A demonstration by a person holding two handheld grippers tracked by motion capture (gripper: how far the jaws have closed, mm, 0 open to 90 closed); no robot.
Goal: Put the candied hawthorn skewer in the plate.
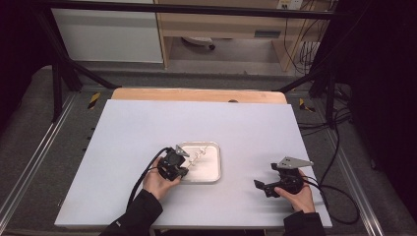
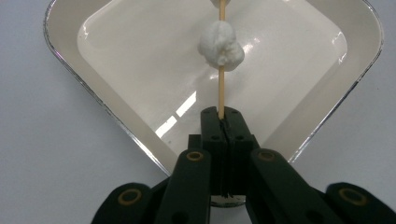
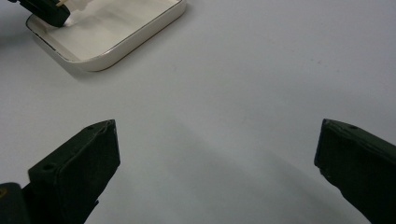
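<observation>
Left gripper view: left gripper (image 2: 223, 122) fingers clamped on skewer (image 2: 221, 91) over tray (image 2: 74, 74); right gripper (image 3: 217, 158) fingers spread wide, empty.

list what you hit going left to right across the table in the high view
left gripper holding a skewer → white tray → bare table → right gripper

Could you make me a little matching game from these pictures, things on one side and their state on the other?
Things:
1. left tongs
2. right tongs
3. white lump
4. tray

States:
A. open, holding nothing, above bare table
B. speared on the wooden stick
C. shut on the stick's end
D. lying flat on the white table

Pairs: 1-C, 2-A, 3-B, 4-D
</observation>
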